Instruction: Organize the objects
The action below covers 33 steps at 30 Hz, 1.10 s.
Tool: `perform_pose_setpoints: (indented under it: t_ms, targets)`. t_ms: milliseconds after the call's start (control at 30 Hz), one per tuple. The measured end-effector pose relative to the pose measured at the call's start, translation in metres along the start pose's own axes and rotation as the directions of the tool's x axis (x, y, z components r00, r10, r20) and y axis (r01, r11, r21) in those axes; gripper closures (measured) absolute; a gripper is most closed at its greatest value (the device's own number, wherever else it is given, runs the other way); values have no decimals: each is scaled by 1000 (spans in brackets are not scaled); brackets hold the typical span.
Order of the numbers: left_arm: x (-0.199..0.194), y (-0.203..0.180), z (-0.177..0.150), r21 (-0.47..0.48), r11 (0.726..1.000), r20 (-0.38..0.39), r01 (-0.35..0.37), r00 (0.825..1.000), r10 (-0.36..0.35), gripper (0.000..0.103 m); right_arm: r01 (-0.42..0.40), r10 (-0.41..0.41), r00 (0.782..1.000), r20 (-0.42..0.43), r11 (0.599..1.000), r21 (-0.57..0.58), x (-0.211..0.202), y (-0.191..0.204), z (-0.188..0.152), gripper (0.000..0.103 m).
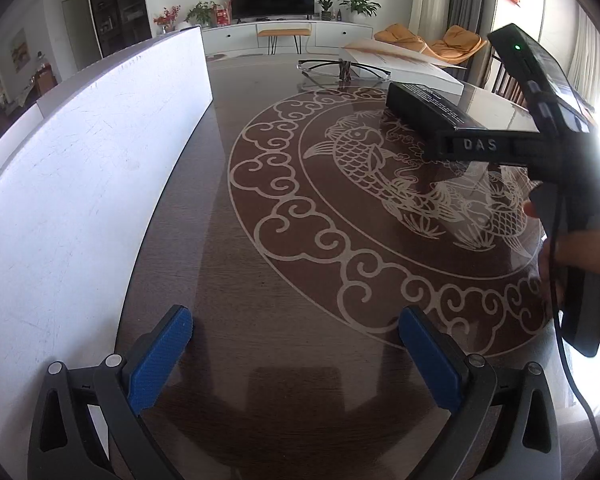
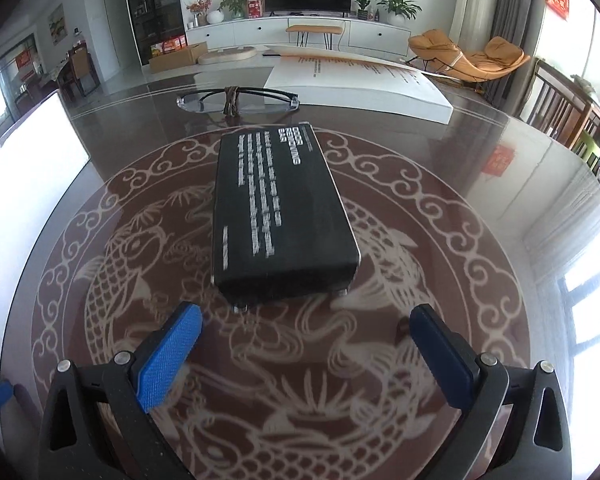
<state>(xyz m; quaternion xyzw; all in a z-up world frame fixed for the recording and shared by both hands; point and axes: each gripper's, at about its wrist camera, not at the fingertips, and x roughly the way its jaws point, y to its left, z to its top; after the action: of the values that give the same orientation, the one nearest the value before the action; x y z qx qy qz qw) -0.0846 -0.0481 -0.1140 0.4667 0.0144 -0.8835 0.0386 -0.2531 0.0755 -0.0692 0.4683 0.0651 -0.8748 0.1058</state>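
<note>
A black box with white lettering (image 2: pixel 282 216) lies on the round brown table with a fish pattern (image 2: pixel 440 248). My right gripper (image 2: pixel 306 344) is open and empty, just short of the box's near end. The box also shows in the left wrist view (image 1: pixel 428 106), far right, with the right gripper's body (image 1: pixel 540 136) beside it. My left gripper (image 1: pixel 296 356) is open and empty over bare table, next to a large white box (image 1: pixel 72 184) on its left. A pair of glasses (image 2: pixel 238 100) lies beyond the black box.
A large white flat box (image 2: pixel 360 80) lies at the table's far side, right of the glasses. The white box (image 2: pixel 24 184) stands along the table's left edge. Wooden chairs (image 2: pixel 560 112) stand at the right. A TV and cabinet fill the back wall.
</note>
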Motion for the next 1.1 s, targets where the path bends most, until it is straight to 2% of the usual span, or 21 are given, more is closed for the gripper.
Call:
perform_pose_setpoints:
  t_ms: [100, 133, 167, 200, 233, 433, 733, 900, 1100]
  targets:
    - [0, 0, 0, 0, 1000, 0, 0, 1000, 0, 0, 10, -10, 1000, 1, 1000, 11, 15, 4, 21, 0]
    - [0, 0, 0, 0, 1000, 0, 0, 1000, 0, 0, 9, -10, 1000, 2, 1000, 9, 17, 5, 26, 5]
    - [0, 0, 0, 0, 1000, 0, 0, 1000, 0, 0, 7, -7, 1000, 15, 1000, 6, 17, 6, 28, 13]
    - [0, 0, 0, 0, 1000, 0, 0, 1000, 0, 0, 2, -2, 999, 42, 1000, -4, 13, 9, 29, 37]
    - [0, 0, 0, 0, 1000, 0, 0, 1000, 0, 0, 4, -3, 998, 60, 1000, -24, 10, 12, 28, 45]
    - [0, 0, 0, -1, 1000, 0, 1, 1000, -1, 0, 15, -15, 998, 61, 1000, 7, -9, -1, -1, 45]
    - [-1, 0, -1, -2, 1000, 1, 1, 1000, -1, 0, 95, -103, 993, 54, 987, 128, -85, -52, -114, 44]
    - [-1, 0, -1, -2, 1000, 1, -1, 1000, 1, 0, 140, -152, 987, 44, 969, 201, -118, -75, -162, 44]
    - [0, 0, -1, -2, 1000, 1, -1, 1000, 1, 0, 167, -180, 983, 40, 960, 226, -125, -81, -171, 44]
